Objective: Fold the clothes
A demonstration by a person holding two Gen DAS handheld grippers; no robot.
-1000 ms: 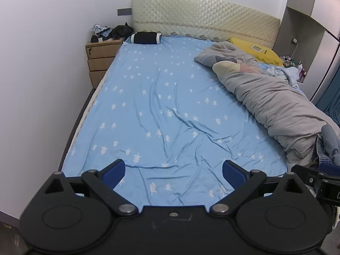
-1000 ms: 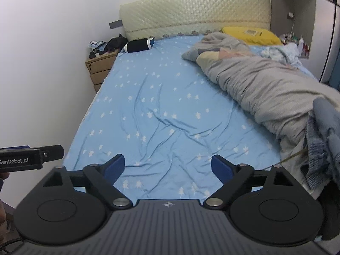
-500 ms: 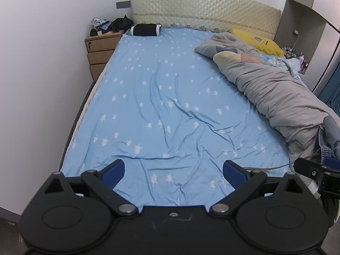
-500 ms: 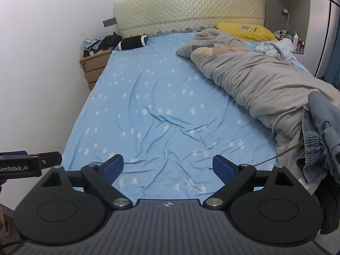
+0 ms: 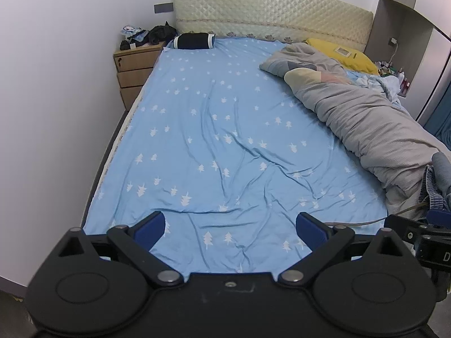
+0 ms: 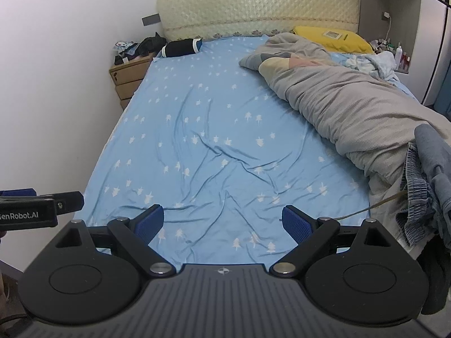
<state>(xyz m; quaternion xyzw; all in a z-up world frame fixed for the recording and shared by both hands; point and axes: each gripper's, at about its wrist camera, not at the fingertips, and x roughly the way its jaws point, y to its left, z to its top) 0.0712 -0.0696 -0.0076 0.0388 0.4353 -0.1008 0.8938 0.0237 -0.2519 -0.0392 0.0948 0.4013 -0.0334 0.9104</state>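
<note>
A pile of blue-grey clothes (image 6: 425, 186) hangs over the bed's near right corner; it also shows at the right edge of the left wrist view as the clothes pile (image 5: 438, 180). My left gripper (image 5: 229, 226) is open above the foot of the bed, nothing between its blue pads. My right gripper (image 6: 222, 222) is open too, empty, with the clothes to its right and apart from it. The left gripper's body (image 6: 33, 208) pokes in at the left of the right wrist view.
A wrinkled light-blue sheet with white tree prints (image 5: 225, 129) covers the bed. A grey duvet (image 5: 366, 121) lies along the right side, with a yellow pillow (image 5: 344, 53) behind. A black roll (image 5: 194, 40) sits by the headboard. A wooden nightstand (image 5: 135, 70) stands at left by the white wall.
Both grippers have drawn back and risen slightly, so more of the bed shows. Both stay open and empty. The clothes pile has not moved.
</note>
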